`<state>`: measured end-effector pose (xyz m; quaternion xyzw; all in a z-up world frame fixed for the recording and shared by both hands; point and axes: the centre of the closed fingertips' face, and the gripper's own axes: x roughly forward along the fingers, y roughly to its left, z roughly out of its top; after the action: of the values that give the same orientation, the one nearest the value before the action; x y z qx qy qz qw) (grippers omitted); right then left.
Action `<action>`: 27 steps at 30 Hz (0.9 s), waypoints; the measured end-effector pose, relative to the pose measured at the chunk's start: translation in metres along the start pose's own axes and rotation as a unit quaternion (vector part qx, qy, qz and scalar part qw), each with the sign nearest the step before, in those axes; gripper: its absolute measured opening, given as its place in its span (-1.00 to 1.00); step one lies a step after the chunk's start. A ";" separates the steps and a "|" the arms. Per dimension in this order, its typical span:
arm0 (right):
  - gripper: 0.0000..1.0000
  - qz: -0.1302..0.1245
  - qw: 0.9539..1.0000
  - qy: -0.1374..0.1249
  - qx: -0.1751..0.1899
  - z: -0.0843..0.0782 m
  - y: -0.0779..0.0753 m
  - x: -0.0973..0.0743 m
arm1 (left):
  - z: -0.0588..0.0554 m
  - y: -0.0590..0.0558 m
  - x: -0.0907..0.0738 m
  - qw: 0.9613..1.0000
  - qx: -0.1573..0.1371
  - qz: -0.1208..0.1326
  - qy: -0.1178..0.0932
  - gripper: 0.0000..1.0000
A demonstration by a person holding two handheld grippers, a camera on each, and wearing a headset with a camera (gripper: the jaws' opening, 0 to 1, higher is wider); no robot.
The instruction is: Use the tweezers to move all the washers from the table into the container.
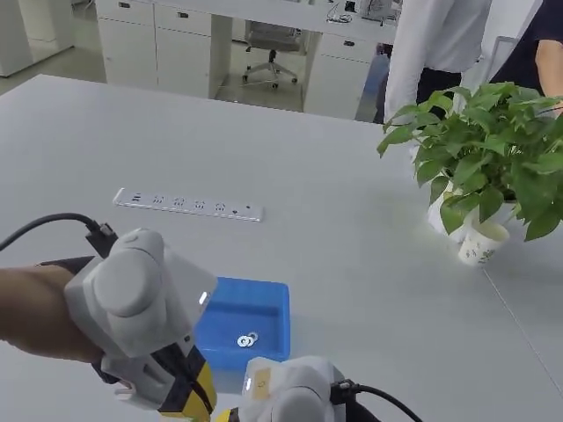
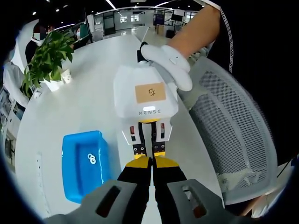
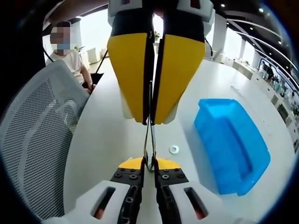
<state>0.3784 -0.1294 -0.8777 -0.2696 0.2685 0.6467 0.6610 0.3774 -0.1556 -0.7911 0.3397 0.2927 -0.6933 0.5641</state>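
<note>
A blue container (image 1: 268, 299) sits on the white table with two or three washers (image 1: 247, 339) inside; the left gripper view shows the same container (image 2: 74, 154) and washers (image 2: 91, 159). One washer (image 3: 174, 149) lies on the table left of the container (image 3: 233, 140) in the right gripper view. Thin metal tweezers (image 3: 149, 133) run between the two grippers, which meet tip to tip. My right gripper (image 3: 149, 164) is shut on one end. My left gripper (image 3: 152, 120), yellow-jawed, closes on the other end. In the head view my left gripper (image 1: 195, 397) and right gripper (image 1: 227, 415) sit at the bottom edge.
A white power strip (image 1: 187, 204) lies mid-table. A potted plant (image 1: 493, 158) and paper cup (image 1: 482, 243) stand at the right. A mesh chair (image 2: 233, 135) is beside the near table edge. People stand beyond the table (image 1: 440, 44).
</note>
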 end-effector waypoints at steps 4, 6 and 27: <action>-0.82 -0.001 1.000 0.000 -0.002 0.000 0.000 0.000 | 0.000 0.000 0.000 1.000 0.000 0.001 0.000 -0.92; -0.82 -0.002 1.000 -0.001 -0.003 0.000 0.000 0.000 | 0.000 0.000 0.000 1.000 0.001 0.002 0.000 -0.92; -0.82 -0.007 1.000 -0.006 -0.012 0.008 -0.003 -0.005 | 0.005 0.002 -0.009 1.000 0.004 0.002 -0.002 -0.92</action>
<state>0.3813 -0.1274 -0.8679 -0.2757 0.2550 0.6468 0.6638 0.3796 -0.1543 -0.7810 0.3409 0.2881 -0.6943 0.5645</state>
